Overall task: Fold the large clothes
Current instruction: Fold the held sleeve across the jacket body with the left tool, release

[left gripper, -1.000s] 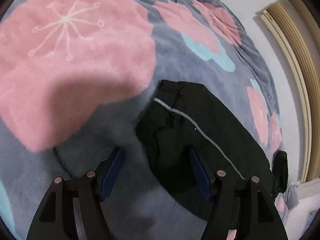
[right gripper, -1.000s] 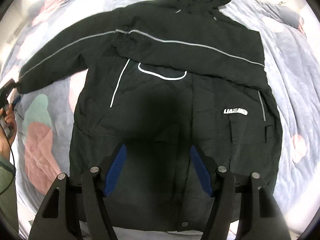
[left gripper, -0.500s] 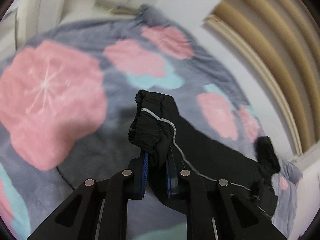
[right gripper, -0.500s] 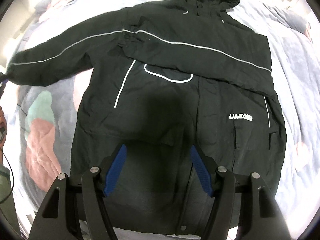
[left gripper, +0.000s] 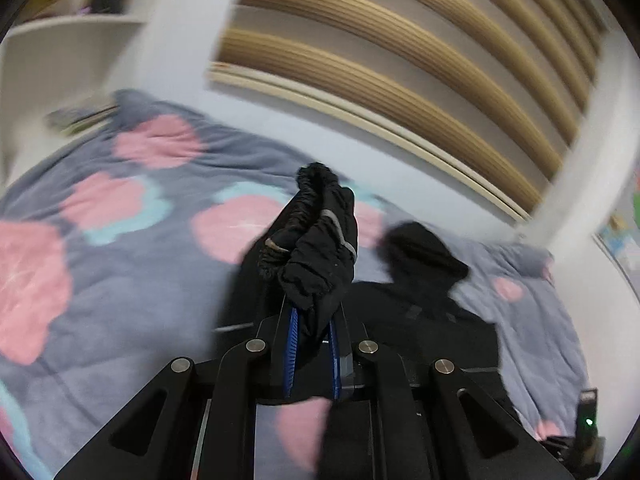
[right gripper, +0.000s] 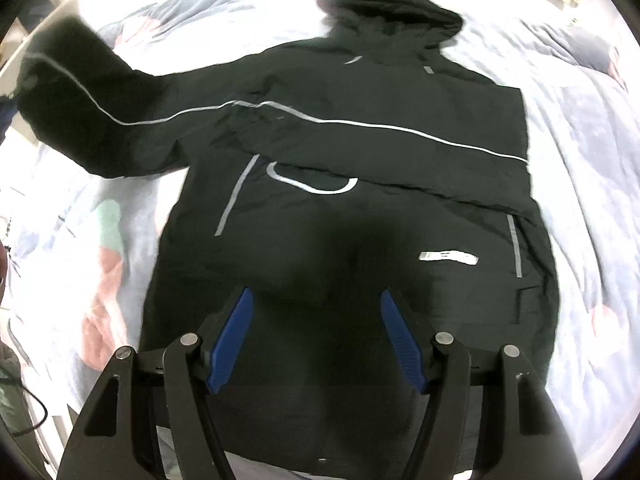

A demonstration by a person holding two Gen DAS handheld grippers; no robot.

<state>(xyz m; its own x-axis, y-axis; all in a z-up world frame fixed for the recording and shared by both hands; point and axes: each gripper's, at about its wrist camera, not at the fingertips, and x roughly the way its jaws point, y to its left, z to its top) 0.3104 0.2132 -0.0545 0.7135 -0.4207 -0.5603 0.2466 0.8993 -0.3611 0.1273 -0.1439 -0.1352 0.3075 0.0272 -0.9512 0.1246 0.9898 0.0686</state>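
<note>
A large black hooded jacket (right gripper: 360, 208) with thin reflective stripes lies spread on the bed, hood at the far end. One sleeve lies folded across the chest. My left gripper (left gripper: 314, 316) is shut on the cuff of the other sleeve (left gripper: 316, 248) and holds it lifted above the bed; that raised sleeve (right gripper: 84, 120) shows at the left of the right wrist view. My right gripper (right gripper: 316, 320) is open and empty, hovering over the jacket's lower part.
The bed is covered by a grey blanket (left gripper: 100, 280) with pink and teal flowers. A wall with wooden slats (left gripper: 400, 80) runs behind the bed. A cable (right gripper: 32, 420) lies at the left edge.
My left gripper closed on the sleeve cuff and lifted it off the blanket, swinging it up toward the jacket body. My right gripper stayed open over the jacket.
</note>
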